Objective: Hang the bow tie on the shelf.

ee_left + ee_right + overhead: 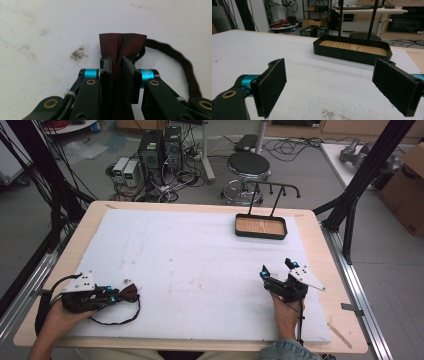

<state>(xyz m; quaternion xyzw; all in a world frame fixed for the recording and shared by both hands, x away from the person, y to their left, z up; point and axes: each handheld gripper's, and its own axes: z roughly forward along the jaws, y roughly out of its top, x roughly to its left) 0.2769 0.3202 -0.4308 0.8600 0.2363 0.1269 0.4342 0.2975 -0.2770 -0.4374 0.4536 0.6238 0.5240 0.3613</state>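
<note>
White foam mat [200,265] is covering the table, probably for grip. Black stand with wooden tray [260,226] is sitting far right, likely the hanging spot. Right gripper [278,269] is idling with its jaws wide apart. Left gripper [116,295] is clamping the dark red bow tie [121,45] at the near-left corner, strap [117,317] looping beside it.

Bright, even overhead light, faint shadows, no glare; close-up views slightly soft, high view sharp

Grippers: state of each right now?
Left gripper: shut on the dark red cloth.
Right gripper: open, nothing between its jaws.
</note>
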